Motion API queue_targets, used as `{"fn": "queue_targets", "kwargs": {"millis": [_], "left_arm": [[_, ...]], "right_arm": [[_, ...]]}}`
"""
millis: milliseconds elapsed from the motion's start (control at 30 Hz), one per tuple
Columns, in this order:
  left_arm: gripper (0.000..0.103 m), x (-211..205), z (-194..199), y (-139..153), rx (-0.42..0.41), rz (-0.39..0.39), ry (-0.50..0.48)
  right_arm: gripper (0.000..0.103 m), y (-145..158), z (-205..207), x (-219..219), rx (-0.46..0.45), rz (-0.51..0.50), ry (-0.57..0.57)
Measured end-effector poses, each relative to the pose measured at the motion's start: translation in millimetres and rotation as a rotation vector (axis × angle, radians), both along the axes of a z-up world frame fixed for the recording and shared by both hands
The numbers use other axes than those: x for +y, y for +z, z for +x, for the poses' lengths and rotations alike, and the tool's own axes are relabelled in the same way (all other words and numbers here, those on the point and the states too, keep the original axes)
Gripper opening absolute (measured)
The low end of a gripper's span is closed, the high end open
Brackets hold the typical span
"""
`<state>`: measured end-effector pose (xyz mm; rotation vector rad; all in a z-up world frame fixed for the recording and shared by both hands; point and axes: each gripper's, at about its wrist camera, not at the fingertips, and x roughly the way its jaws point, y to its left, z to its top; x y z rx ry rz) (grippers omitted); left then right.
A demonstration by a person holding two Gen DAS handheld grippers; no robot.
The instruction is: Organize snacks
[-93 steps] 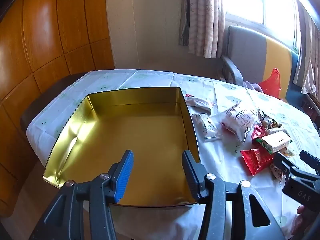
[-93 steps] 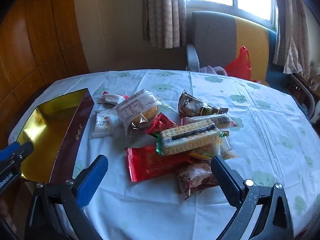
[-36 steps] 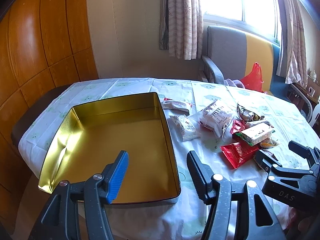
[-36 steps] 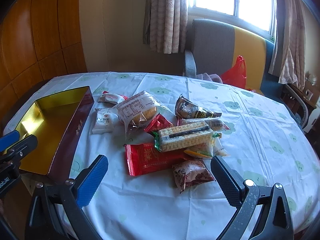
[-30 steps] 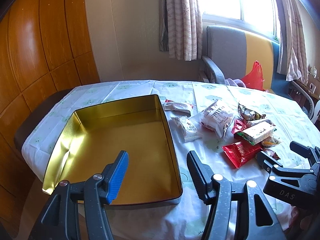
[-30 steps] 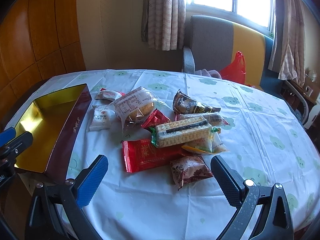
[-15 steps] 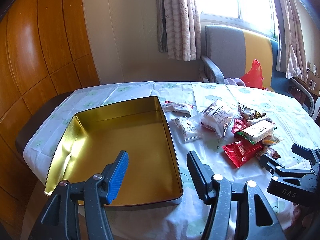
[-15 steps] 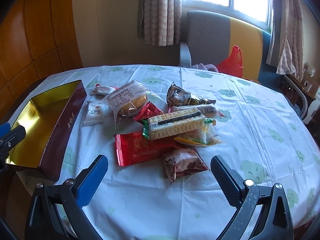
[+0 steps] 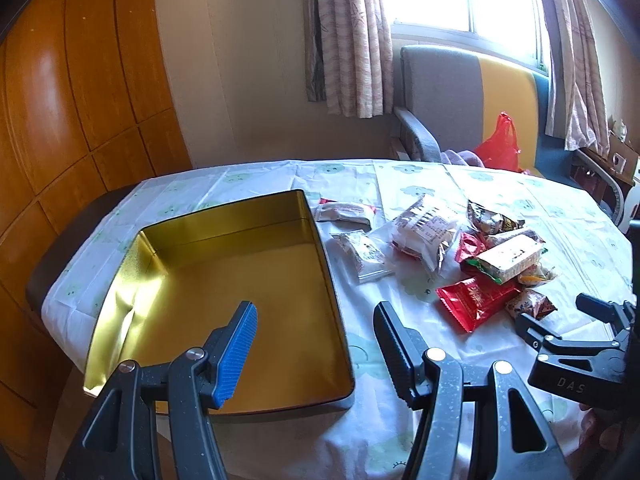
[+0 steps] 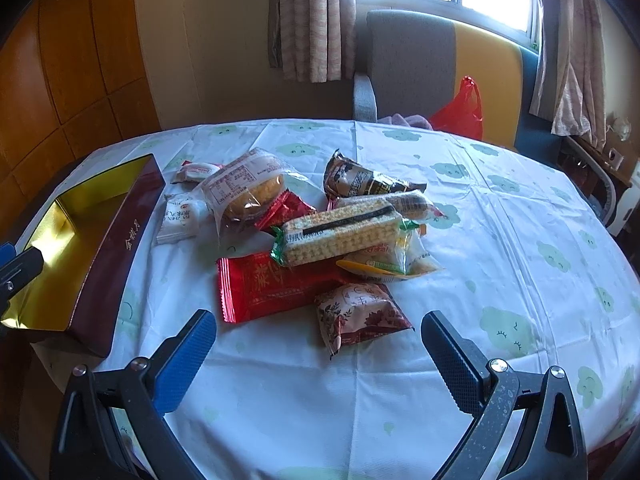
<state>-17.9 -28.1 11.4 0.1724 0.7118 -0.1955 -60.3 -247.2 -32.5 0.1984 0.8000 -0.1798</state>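
Note:
A gold-lined tin box point(image 9: 144, 264) with a maroon outer wall point(image 10: 120, 248) lies at the table's left, nothing inside it. To its right is a heap of wrapped snacks: a wafer pack point(image 10: 340, 232), a flat red packet point(image 10: 272, 284), a floral pouch point(image 10: 360, 312), a clear bun bag point(image 10: 244, 188) and a dark foil pack point(image 10: 360, 180). My left gripper point(image 9: 314, 322) hovers open over the box's near right corner, holding nothing. Wide open as well, my right gripper point(image 10: 318, 332) hangs just in front of the floral pouch, apart from it.
A round table point(image 10: 500, 208) with a white cloud-print cloth carries everything. Behind it stand a grey and yellow armchair point(image 10: 420, 64) with a red plastic bag point(image 10: 460, 112), curtains and a bright window. Wood panelling point(image 9: 60, 100) lines the left wall.
The right wrist view has crept slightly toward the snack heap, which now sits a little lower and larger. The left gripper and the box look unchanged.

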Motion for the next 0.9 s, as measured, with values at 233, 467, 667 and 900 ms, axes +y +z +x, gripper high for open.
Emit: {"fn": "queue_targets", "kwargs": {"millis": [233, 467, 667, 900], "left_arm": [[0.079, -1, 25, 4, 0.085, -0.066, -0.086], [0.072, -19, 66, 17, 0.146, -0.028, -0.201], [0.072, -71, 100, 10, 0.191, 0.059, -0.364], [0.082, -142, 136, -20, 0.236, 0.171, -0.525]], "right_arm": [[0.103, -22, 3, -10, 0.081, 0.015, -0.004], [0.103, -42, 5, -18, 0.128, 0.052, 0.007], [0.103, -51, 8, -22, 0.149, 0.077, 0.019], [0.103, -55, 10, -18, 0.148, 0.032, 0.063]]}}
